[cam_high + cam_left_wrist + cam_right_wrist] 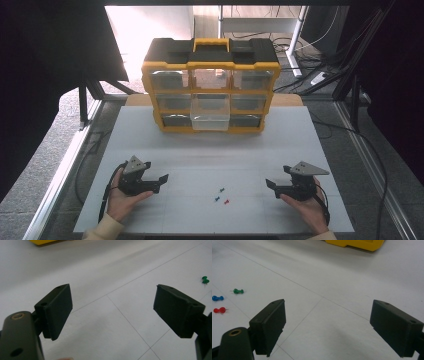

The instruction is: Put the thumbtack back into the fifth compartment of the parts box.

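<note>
A white table (215, 145) holds a yellow-and-black drawer organizer (211, 85) at its far edge, one clear drawer (210, 114) pulled out. Nearer the person, the left gripper (159, 181) and right gripper (272, 186) rest well apart — jaws spread wide, nothing held. Between them lie three pushpins — green (222, 190), blue (217, 198), red (226, 202).
</note>
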### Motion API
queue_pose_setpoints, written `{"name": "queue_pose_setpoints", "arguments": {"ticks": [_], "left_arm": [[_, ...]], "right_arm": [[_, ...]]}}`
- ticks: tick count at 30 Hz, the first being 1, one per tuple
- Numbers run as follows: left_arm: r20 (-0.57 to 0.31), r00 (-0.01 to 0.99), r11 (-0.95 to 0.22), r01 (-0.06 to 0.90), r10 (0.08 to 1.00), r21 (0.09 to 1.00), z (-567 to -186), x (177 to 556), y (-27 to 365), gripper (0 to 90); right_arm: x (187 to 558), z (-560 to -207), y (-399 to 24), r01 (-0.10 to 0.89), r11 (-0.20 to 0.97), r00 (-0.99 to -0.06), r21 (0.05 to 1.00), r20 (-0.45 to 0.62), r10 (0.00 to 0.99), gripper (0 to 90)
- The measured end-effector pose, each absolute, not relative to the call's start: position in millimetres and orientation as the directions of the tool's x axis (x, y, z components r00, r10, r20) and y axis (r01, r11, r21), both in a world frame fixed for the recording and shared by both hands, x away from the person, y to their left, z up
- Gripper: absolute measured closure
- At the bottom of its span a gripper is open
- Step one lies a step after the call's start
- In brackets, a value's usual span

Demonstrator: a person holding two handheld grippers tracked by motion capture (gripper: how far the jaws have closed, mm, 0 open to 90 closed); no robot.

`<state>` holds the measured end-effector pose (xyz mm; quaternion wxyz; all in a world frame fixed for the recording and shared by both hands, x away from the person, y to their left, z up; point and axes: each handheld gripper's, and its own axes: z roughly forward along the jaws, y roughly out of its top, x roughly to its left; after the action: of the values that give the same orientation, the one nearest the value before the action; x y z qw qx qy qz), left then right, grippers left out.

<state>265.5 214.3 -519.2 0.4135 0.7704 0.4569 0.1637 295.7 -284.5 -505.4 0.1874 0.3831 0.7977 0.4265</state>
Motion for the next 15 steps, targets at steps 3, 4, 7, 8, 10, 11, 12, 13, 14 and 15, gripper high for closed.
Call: {"name": "queue_pose_setpoints", "arguments": {"ticks": [3,4,7,8,10,11,12,13,14,15], "left_arm": [[-0.128,0.522,-0.236,0.574,0.843,0.784,-519.6,265.0,215.4,15.6],[-0.128,0.519,-0.235,0.576,0.845,0.783,-519.7,264.7,215.8,15.7],[-0.124,0.514,-0.235,0.577,0.849,0.782,-519.3,264.9,215.5,15.6],[-0.124,0.514,-0.235,0.577,0.849,0.782,-519.3,264.9,215.5,15.5],[-0.122,0.515,-0.237,0.577,0.849,0.782,-518.9,264.8,215.1,15.5],[-0.122,0.516,-0.239,0.577,0.848,0.781,-518.8,264.4,214.9,15.7],[-0.121,0.516,-0.239,0.576,0.848,0.782,-518.6,263.9,214.5,15.9],[-0.110,0.522,-0.251,0.571,0.846,0.782,-517.7,262.7,213.4,15.9],[-0.105,0.524,-0.256,0.569,0.846,0.781,-517.6,262.4,212.9,15.8],[-0.105,0.524,-0.256,0.569,0.846,0.781,-517.6,262.4,212.9,15.8]], "right_arm": [[298.2,-506.6,-285.4,0.462,0.342,-0.628,0.818,0.030,0.777,14.3],[298.8,-507.2,-285.3,0.463,0.341,-0.630,0.818,0.033,0.776,14.5],[300.8,-508.2,-285.2,0.465,0.343,-0.631,0.816,0.034,0.775,14.8],[301.3,-508.3,-285.3,0.467,0.345,-0.629,0.814,0.031,0.777,15.0],[302.1,-508.6,-285.5,0.470,0.341,-0.629,0.814,0.039,0.776,15.1],[302.9,-508.1,-286.2,0.478,0.322,-0.631,0.818,0.065,0.773,15.4],[302.9,-507.7,-286.0,0.478,0.318,-0.631,0.819,0.069,0.772,15.5],[302.6,-507.2,-285.7,0.475,0.318,-0.632,0.820,0.067,0.772,15.7],[302.2,-506.9,-285.3,0.472,0.322,-0.630,0.821,0.059,0.774,15.8],[302.2,-506.9,-285.3,0.472,0.322,-0.630,0.821,0.059,0.774,15.8]]}}
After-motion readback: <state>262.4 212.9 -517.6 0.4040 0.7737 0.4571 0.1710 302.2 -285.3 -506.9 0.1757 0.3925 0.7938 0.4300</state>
